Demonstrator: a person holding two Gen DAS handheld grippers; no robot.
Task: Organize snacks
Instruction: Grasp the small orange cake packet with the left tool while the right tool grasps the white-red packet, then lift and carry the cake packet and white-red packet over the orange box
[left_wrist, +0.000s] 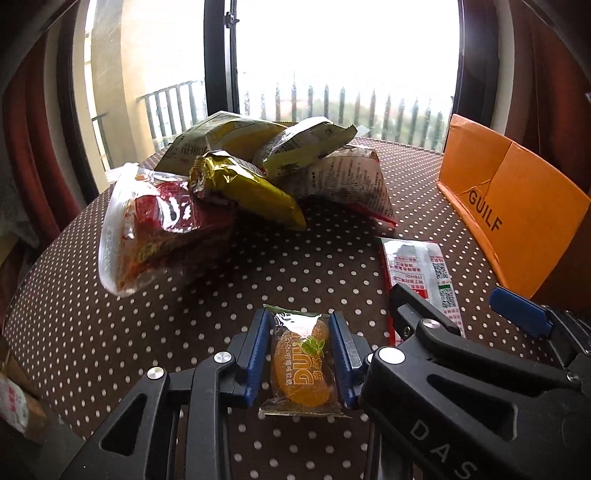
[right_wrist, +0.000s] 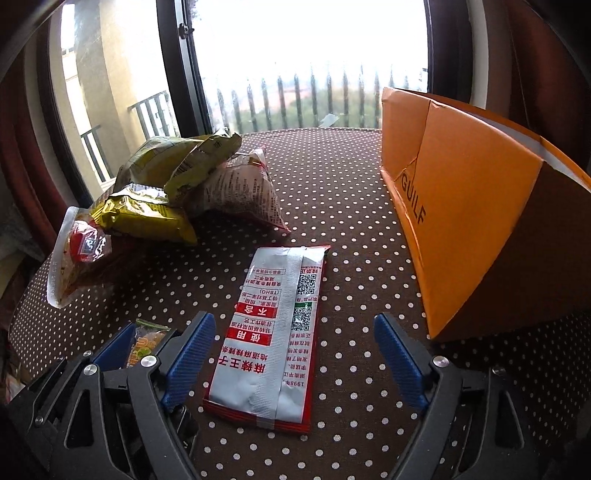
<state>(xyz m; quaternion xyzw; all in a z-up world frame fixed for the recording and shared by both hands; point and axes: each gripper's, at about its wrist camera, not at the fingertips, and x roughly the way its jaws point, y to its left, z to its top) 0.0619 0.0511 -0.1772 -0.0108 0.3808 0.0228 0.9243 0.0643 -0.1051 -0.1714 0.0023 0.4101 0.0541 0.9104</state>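
My left gripper (left_wrist: 300, 332) is shut on a small clear packet of orange gummy candy (left_wrist: 303, 369) just above the polka-dot table (left_wrist: 184, 314). In the right wrist view the left gripper (right_wrist: 166, 332) and its candy packet (right_wrist: 146, 341) sit at the lower left. My right gripper (right_wrist: 295, 343) is open, its blue fingers on either side of a flat red and silver snack packet (right_wrist: 275, 332) lying on the table; it does not grip it. That packet also shows in the left wrist view (left_wrist: 421, 273), with the right gripper (left_wrist: 461, 306) over it.
A pile of snack bags lies at the back left: yellow-green bags (left_wrist: 236, 184), a white printed bag (left_wrist: 347, 181) and a clear red packet (left_wrist: 155, 229). An orange cardboard box (right_wrist: 461, 206) marked GUILF stands at the right. A window and red curtains lie behind.
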